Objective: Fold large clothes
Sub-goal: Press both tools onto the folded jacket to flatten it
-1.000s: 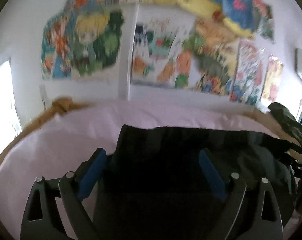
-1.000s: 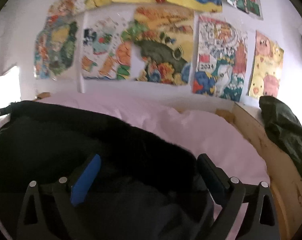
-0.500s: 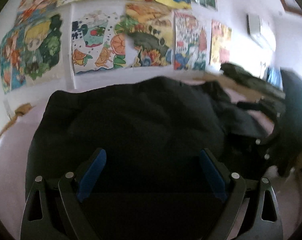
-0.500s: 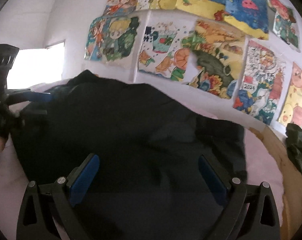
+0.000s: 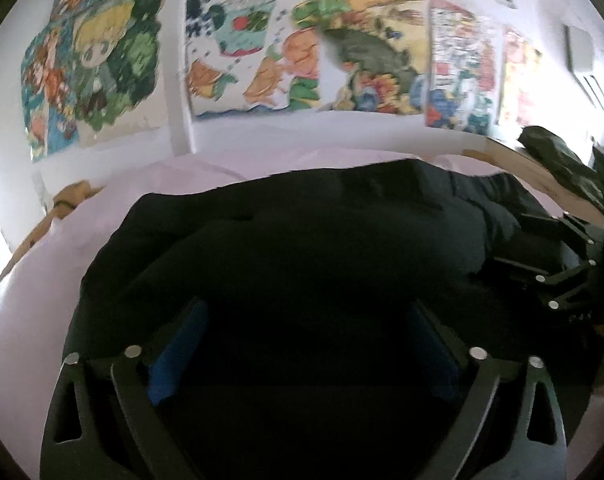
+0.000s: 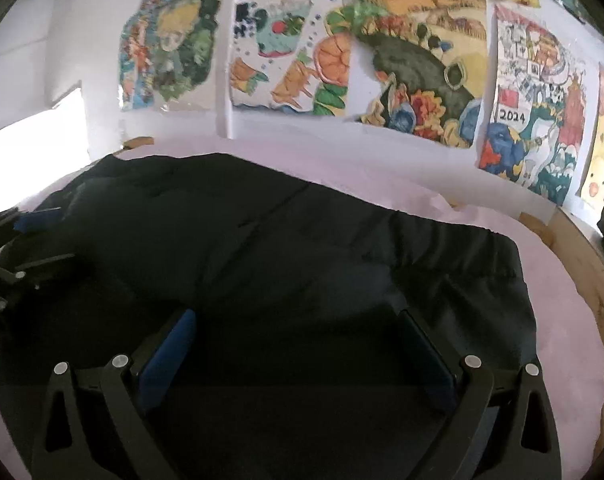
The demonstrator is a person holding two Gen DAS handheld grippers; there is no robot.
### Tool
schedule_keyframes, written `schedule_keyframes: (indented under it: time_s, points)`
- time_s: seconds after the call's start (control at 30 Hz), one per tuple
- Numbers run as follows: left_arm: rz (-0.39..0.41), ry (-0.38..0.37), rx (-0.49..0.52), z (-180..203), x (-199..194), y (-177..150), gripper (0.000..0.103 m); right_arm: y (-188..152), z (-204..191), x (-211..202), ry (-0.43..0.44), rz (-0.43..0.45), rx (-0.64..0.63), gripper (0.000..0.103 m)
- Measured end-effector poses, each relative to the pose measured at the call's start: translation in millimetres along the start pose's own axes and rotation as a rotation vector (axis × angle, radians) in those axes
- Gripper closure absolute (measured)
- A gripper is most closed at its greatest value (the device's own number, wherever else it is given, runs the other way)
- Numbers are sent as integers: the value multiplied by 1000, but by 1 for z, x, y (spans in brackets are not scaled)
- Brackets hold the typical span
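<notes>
1. A large black garment [image 5: 302, 240] lay spread across a pink sheet [image 5: 42, 288] on a bed and filled most of both wrist views.
2. The left gripper [image 5: 305, 320] hung over the near part of the garment. Its blue-padded fingers [image 5: 174, 356] stood wide apart and were opening further; dark cloth lay below the gap, and neither pad pressed on it.
3. The right gripper [image 6: 298, 324] also hung over the near part of the garment, its fingers [image 6: 166, 360] spread wide with only cloth beneath them. Whether the pads touched the cloth could not be told.
4. In the left view, the right gripper's black frame showed at the right edge, resting against the garment's right side.
5. The garment's far edge ran as an uneven line across the bed, short of the wall.
6. Bare sheet lay open to the far side of the garment, to its left in the left view, and to its right in the right view.
7. A wooden bed rim [image 6: 589, 272] bounded the sheet on the right.
8. A dark green bundle [image 5: 557, 160] sat on the rim at far right.
9. Colourful drawings [image 6: 294, 56] covered the far wall above the bed.
</notes>
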State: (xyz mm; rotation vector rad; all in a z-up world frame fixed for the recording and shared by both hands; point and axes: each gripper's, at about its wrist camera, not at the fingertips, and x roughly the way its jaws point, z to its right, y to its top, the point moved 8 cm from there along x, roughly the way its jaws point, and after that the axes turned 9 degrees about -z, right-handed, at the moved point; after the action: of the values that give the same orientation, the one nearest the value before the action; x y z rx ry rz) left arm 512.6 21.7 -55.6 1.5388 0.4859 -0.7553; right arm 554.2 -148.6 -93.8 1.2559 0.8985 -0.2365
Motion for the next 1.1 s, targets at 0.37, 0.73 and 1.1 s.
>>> schedule_keyframes:
  time_s: [0.37,0.73,1.1]
  points:
    - [-36,2,-146,-49,22,23,2,15,40,41,11,-24,101,1]
    - [-105,-64,-281,-86,46,8,1,2,71,65,64,-65,211,0]
    - [-100,-62,-284,-86,49,2,1,-8,79,73,169,-64,294,0]
